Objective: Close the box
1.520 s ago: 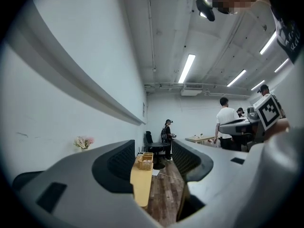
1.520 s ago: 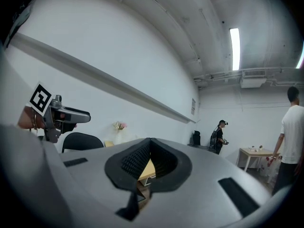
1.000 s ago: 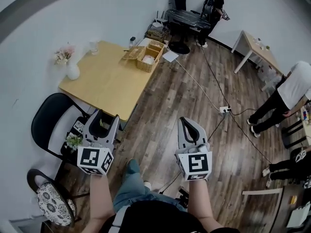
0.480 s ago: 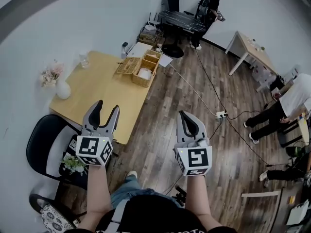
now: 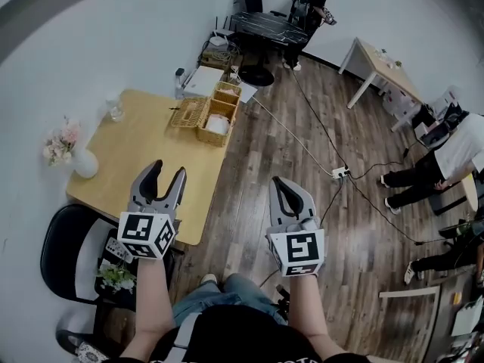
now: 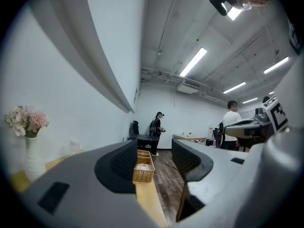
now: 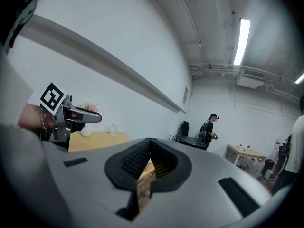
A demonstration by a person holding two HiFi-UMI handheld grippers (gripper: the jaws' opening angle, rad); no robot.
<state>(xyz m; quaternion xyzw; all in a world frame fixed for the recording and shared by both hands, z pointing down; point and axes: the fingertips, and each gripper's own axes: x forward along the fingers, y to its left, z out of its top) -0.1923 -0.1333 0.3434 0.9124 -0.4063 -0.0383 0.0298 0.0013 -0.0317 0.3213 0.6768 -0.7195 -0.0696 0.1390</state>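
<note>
Looking down from the head camera, where do we find the box? (first speaker)

We find the wicker box (image 5: 214,116) at the far end of the pale wooden worktop (image 5: 144,157), ahead of us and well apart from both tools. Its long side seems to run away from us, and what looks like its lid lies open just to its left. (second speaker)

Which of our tools is nearer? (first speaker)

We judge the left tool (image 5: 167,171) nearer. It hovers over the worktop's near edge and points roughly up the worktop towards the box. The right tool (image 5: 277,182) hangs over the wooden floor, off to the right of the worktop. (second speaker)

What do we hold? (first speaker)

Nothing. In the left gripper view the jaws stand wide apart, and the box shows small and distant in the gap between them. In the right gripper view the jaws meet at their tips with nothing pinched. We think the closing has not begun; we must first reach forward. (second speaker)
</note>
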